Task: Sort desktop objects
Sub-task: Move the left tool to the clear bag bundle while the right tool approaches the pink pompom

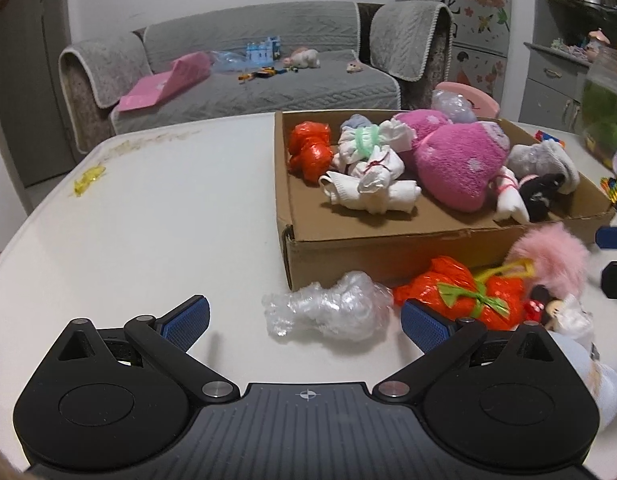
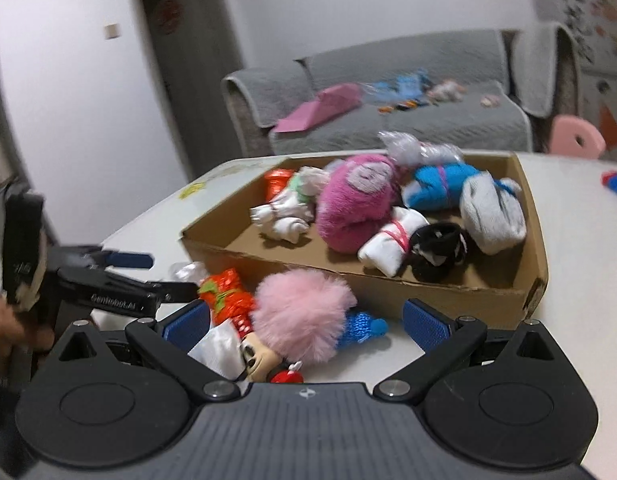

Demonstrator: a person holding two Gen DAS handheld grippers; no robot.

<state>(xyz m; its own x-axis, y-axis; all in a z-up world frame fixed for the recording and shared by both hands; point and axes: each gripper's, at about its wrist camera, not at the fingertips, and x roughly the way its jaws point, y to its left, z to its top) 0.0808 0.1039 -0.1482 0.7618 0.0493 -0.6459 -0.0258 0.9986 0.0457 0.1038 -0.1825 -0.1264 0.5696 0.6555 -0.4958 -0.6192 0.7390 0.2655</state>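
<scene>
Pink fluffy pompom (image 2: 304,312) sits between open right tongs (image 2: 306,322).

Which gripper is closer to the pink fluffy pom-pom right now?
Right. The right gripper is open with the pink fluffy pom-pom between its fingers. The left gripper is open over the clear plastic bundle, with the pom-pom off to its right.

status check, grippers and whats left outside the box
Left gripper open, empty, behind clear plastic bundle. Right gripper open around pink pompom. Orange bundle outside cardboard box.
</scene>
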